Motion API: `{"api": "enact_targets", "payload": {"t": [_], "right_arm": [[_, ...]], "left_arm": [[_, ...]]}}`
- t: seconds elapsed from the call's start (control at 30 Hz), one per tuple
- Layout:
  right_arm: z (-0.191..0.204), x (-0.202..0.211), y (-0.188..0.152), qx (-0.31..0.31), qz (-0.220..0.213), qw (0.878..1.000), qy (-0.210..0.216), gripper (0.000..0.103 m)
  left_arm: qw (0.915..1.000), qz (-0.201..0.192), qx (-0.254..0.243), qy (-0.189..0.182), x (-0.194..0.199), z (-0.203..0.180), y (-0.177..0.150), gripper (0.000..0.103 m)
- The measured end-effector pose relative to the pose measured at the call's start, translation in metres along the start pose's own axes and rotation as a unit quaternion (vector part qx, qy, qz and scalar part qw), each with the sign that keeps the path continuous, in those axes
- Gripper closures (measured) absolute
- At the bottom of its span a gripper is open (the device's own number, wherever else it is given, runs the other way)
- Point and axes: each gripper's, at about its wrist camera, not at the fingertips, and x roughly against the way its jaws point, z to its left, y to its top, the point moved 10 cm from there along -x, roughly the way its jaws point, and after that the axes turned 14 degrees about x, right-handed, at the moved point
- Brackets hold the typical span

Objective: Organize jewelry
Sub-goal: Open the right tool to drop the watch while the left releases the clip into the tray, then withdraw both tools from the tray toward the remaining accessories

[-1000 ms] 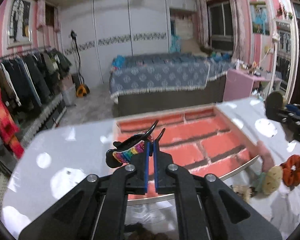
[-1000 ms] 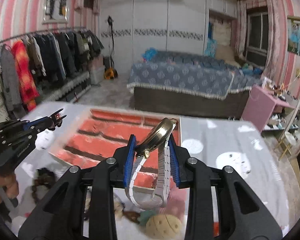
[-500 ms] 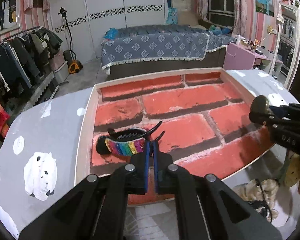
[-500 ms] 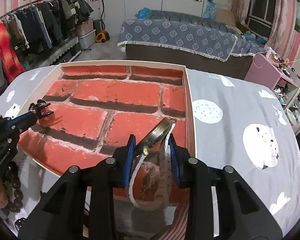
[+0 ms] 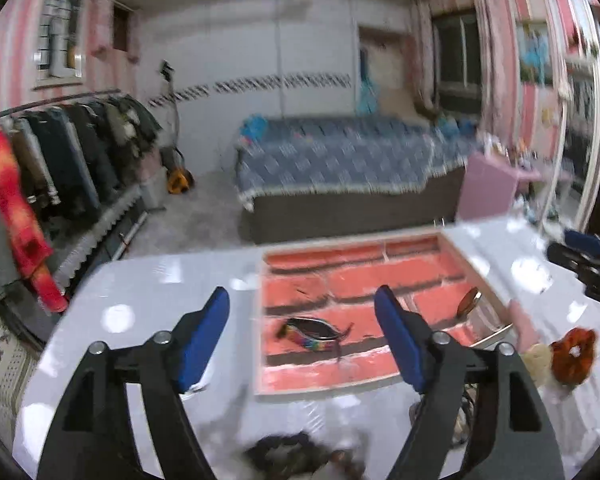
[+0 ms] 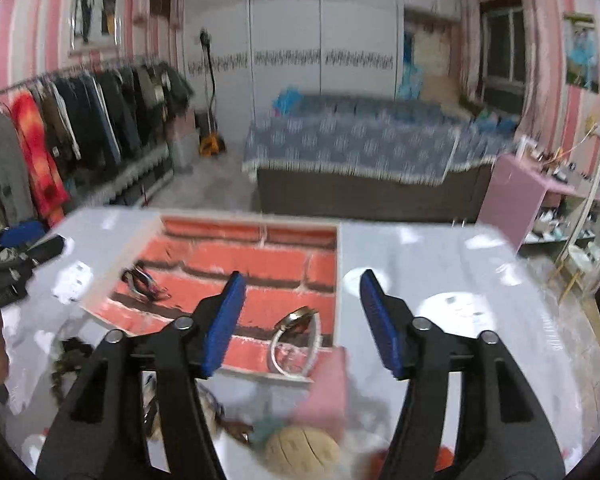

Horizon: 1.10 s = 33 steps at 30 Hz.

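**A:** Blue rubbery pads are standing wide apart on the left gripper [image 5: 302,316], with nothing between them. Is the right gripper [image 6: 302,300] carrying anything?

**B:** No, its fingers are gaping just as wide and holding nothing. Nearest to it, a muddle of pieces is still waiting on the glossy grey tablecloth [image 6: 440,280]: a pale, ribbed, ball-shaped thing [image 6: 302,454], a soft pink piece [image 6: 326,392] and, on the near left, what seems to be a string of dark beads [image 6: 66,360], though blur is making that hard to call.

**A:** From the left wrist view an orange scrunchie [image 5: 572,354] is lying on the near right, puffy and gathered like fabric. So the sorting is looking only partly done?

**B:** That is my reading. Two pieces are already sitting in the shallow tray [image 6: 338,280], the one with a white rim and a red brick-pattern lining. The watch [image 6: 296,338] is resting in its near right corner, a gold-coloured round case tilted up on a looped white band of small links.

**A:** And the hair claw [image 5: 314,330] is lying in the near left part of the tray, well apart from the watch: glossy black curved prongs with a rainbow glitter strip along the back.

**B:** Both look hard and smooth, while the leftovers look mostly soft. Beyond the table, a bed under a blue patterned cover and a rail of hanging clothes are filling the far room.
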Motion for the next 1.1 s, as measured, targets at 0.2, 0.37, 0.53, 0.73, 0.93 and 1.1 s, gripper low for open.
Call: {"api": "enact_targets", "payload": {"t": [0.2, 0.37, 0.53, 0.73, 0.93, 1.1], "right_arm": [[-0.024, 0.099, -0.058, -0.039, -0.033, 0.998, -0.03, 0.037], [-0.007, 0.136, -0.13, -0.042, -0.009, 0.997, -0.058, 0.036], [0.026, 0.15, -0.192, -0.041, 0.021, 0.997, -0.063, 0.036], [0.039, 0.151, -0.208, -0.041, 0.03, 0.997, -0.06, 0.034], [0.034, 0.15, -0.21, -0.054, 0.032, 0.997, -0.055, 0.034], [0.037, 0.149, -0.21, -0.046, 0.034, 0.997, -0.057, 0.033]], "left_arm": [[0.9984, -0.049, 0.012, 0.025, 0.095, 0.042, -0.031, 0.027], [0.997, -0.038, 0.064, 0.022, 0.138, 0.062, -0.096, 0.026], [0.9985, 0.003, 0.053, 0.008, 0.158, 0.041, -0.166, 0.026], [0.9983, 0.044, 0.035, -0.017, 0.159, 0.009, -0.205, 0.026], [0.998, 0.049, 0.03, -0.026, 0.156, -0.004, -0.209, 0.026], [0.9979, 0.047, 0.032, -0.031, 0.154, -0.006, -0.206, 0.026]]}}
